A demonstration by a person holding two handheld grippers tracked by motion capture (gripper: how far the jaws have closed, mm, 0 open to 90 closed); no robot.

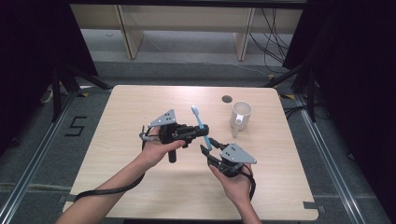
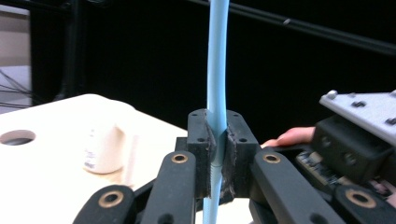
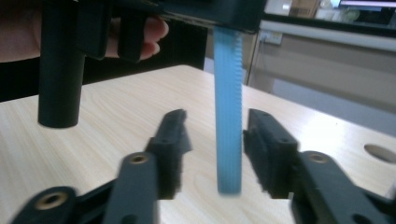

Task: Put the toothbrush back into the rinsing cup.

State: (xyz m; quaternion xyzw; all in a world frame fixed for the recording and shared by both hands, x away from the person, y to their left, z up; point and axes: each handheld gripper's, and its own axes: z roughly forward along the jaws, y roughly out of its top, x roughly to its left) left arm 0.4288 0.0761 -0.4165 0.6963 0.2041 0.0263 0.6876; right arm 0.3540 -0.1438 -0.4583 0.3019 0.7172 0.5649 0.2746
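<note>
Clamped at mid-handle between the closed jaws of the left gripper (image 1: 198,132), a light-blue toothbrush (image 1: 201,127) is held above the middle of the table (image 1: 140,100). Its long axis runs away from the person, with the bristle head at the far end and the ribbed tail pointed back toward the right gripper (image 1: 209,147). In the right gripper view that tail (image 3: 229,135) is seen hanging in the gap between the two spread jaws, touched by neither; the right gripper is therefore judged released and empty. A hand-over is suggested: the right jaws would only need to be closed on the tail.

A cream mug (image 1: 240,115) stands upright beyond and to the right of both grippers, well apart. A small round hole (image 1: 227,99) is set in the tabletop behind it. Nothing is seen between the grippers and the mug.
</note>
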